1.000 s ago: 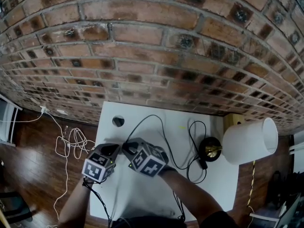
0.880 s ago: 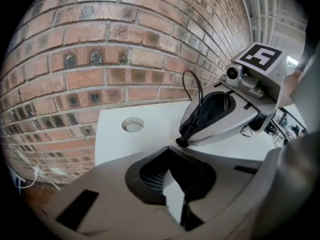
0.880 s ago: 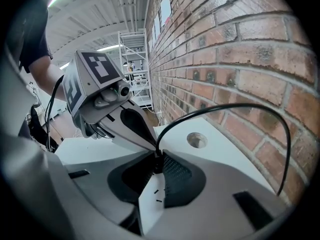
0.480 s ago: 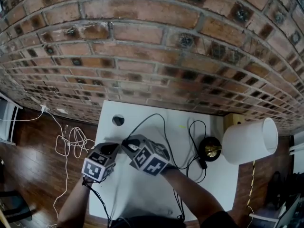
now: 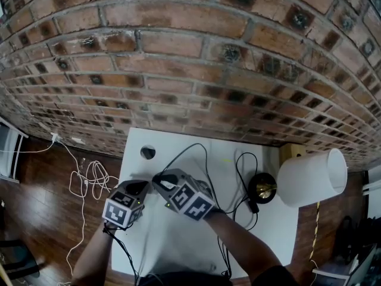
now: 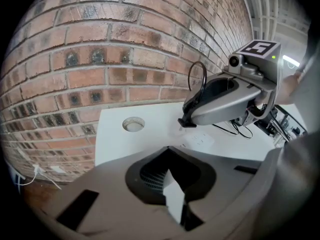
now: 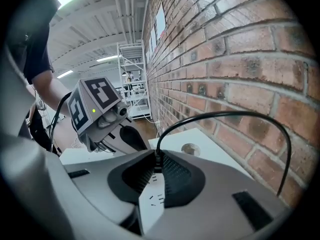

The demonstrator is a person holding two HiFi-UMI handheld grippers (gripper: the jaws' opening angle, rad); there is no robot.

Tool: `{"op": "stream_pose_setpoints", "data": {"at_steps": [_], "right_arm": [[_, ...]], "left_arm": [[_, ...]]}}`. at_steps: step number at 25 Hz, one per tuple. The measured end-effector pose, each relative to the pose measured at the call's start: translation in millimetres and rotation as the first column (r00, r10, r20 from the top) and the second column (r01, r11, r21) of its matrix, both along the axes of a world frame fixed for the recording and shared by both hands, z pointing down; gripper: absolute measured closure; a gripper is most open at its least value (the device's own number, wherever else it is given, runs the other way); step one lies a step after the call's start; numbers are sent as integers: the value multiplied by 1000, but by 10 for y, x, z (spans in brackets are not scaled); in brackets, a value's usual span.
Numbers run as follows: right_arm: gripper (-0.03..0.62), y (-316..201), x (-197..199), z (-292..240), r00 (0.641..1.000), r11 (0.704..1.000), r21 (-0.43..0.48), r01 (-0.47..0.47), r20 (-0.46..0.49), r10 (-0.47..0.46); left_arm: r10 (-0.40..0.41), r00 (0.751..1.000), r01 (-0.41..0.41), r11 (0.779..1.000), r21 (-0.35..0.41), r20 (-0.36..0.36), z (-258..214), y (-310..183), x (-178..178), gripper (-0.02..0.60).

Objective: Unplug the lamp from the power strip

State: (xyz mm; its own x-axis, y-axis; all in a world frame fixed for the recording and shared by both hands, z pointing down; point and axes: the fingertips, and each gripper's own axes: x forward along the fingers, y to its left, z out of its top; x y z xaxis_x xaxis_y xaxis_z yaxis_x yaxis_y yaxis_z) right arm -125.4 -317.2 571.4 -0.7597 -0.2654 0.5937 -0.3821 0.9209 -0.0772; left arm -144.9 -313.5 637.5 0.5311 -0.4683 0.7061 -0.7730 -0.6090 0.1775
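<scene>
Your left gripper (image 5: pixel 141 187) has its jaws closed onto the end of the white power strip (image 6: pixel 201 141) and pins it to the desk (image 5: pixel 178 243) close to the left edge. The white body fills the gap between the pads.

Your right gripper (image 5: pixel 159 181) reaches in from the right. Its jaws are partly closed and pinch the lamp's black plug (image 7: pixel 158 160), with bare outlet slots showing on the strip below. In the left gripper view the plug looks raised just off the strip's face, though you cannot tell for certain that the prongs are free.

From the plug, the black cord (image 7: pixel 225 115) arcs up and loops across the desk toward the lamp (image 5: pixel 312 177), which stands at the right edge near the back corner. A round cable hole (image 5: pixel 147 152) sits by the back left corner, just under the brick wall (image 5: pixel 190 70).
</scene>
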Motion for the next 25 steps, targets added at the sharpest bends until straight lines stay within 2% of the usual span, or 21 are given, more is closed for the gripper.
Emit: {"op": "stream_pose_setpoints", "data": {"at_steps": [11, 25], "right_arm": [[545, -346, 40, -379, 996, 995, 73, -63, 64, 58], [543, -556, 159, -345, 998, 993, 96, -69, 10, 68]], "left_arm": [[-6, 1000, 6, 1000, -4, 5, 5, -10, -22, 563], [-17, 1000, 17, 1000, -4, 4, -3, -9, -15, 563]]}}
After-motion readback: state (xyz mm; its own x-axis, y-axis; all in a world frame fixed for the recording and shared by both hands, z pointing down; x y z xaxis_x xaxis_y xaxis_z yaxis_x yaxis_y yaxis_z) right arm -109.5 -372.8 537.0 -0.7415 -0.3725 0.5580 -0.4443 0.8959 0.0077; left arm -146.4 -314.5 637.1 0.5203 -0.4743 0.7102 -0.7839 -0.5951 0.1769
